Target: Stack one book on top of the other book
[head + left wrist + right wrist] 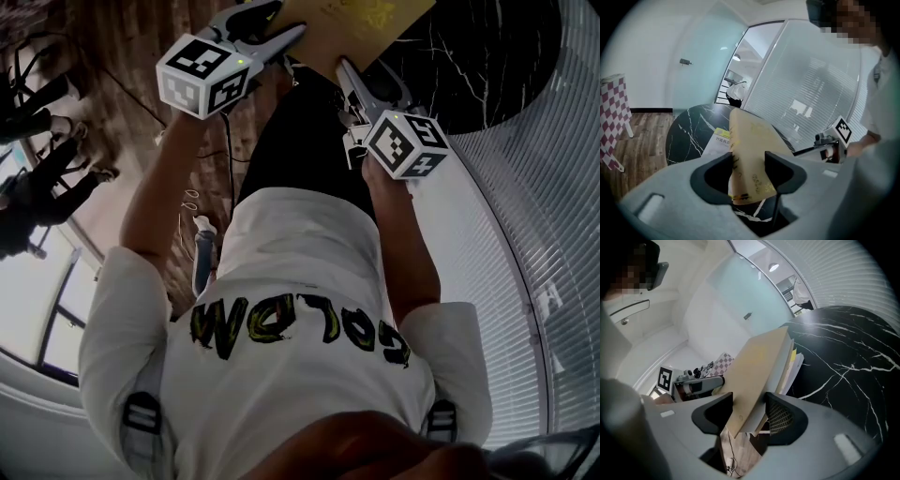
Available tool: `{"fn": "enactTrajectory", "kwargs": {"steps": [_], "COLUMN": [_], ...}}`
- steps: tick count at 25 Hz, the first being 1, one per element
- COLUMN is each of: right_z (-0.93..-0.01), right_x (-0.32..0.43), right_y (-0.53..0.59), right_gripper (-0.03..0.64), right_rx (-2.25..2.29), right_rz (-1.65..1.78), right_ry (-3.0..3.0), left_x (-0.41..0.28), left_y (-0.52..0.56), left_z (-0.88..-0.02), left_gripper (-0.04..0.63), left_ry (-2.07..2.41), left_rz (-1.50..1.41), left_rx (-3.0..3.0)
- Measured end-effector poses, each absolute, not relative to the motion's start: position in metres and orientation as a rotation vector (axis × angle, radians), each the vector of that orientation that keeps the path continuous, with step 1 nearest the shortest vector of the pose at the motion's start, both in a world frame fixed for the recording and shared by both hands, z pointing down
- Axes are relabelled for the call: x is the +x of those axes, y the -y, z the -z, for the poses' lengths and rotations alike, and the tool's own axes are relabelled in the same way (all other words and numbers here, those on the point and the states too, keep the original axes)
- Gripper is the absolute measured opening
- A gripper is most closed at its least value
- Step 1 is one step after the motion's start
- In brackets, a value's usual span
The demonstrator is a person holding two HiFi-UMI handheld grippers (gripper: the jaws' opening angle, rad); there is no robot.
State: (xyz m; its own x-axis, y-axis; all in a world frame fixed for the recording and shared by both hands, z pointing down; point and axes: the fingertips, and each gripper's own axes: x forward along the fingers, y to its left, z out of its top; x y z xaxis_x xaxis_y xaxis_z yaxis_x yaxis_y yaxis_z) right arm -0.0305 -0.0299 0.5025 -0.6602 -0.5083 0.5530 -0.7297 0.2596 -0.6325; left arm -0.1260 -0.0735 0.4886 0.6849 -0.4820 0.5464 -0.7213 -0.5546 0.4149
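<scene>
Tan book [747,154] is up in the air rn, carried w/ both tools. Left gripper [748,161] is clamped on one edge of it, the cover sitting btwn its dark fingers [715,176] w/ both pads against it. Right gripper [749,401] is clenched on the opposite edge, the slab running slantwise across the gap and touching both sides. So neither tool is empty, and the book hangs btwn the two sets of fingertips, over the table [843,357].

Step imo: transport phase, book lifted but not set down yet. The second book [717,138] lies flat on the table, out past the left fingertips and lower, partly hidden behind the tan one. Next move prob needs: level the tan book, line its edges up over the lower one, lower till it rests, then let go both sides about together so it doesn't skew or slide.

Materials: tan cover looks matte and stiff, a flat rectangle w/ faint gold print near the fingers. Second book has a pale cover w/ a yellow band and dark print, too small to read. Table is round, black stone-look w/ thin white veins, smooth and shiny, so prob slippery. Pads look rubbery; one on the right shows a ribbed grid. Wood-plank floor [642,136] beyond.
</scene>
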Motion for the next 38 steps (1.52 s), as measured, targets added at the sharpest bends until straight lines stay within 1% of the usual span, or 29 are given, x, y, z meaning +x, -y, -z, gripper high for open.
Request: {"fn": "enactTrajectory", "kwargs": {"steps": [22,38], "right_z": [-0.55,-0.567], "right_x": [-0.08,-0.094], "right_y": [0.058,0.059], "right_gripper": [0.212,0.206], "right_rx": [1.113,1.127], "right_rz": [-1.473,-1.434], "right_ry": [2.199,2.144], "left_x": [-0.165,-0.182], "left_y": [0.125,0.125], "left_z": [-0.536,-0.563], "left_gripper": [0.216,0.216], "left_ry": [0.825,0.823], "left_rz": [-0.567,-0.543], "left_rx": [2.244,2.201]}}
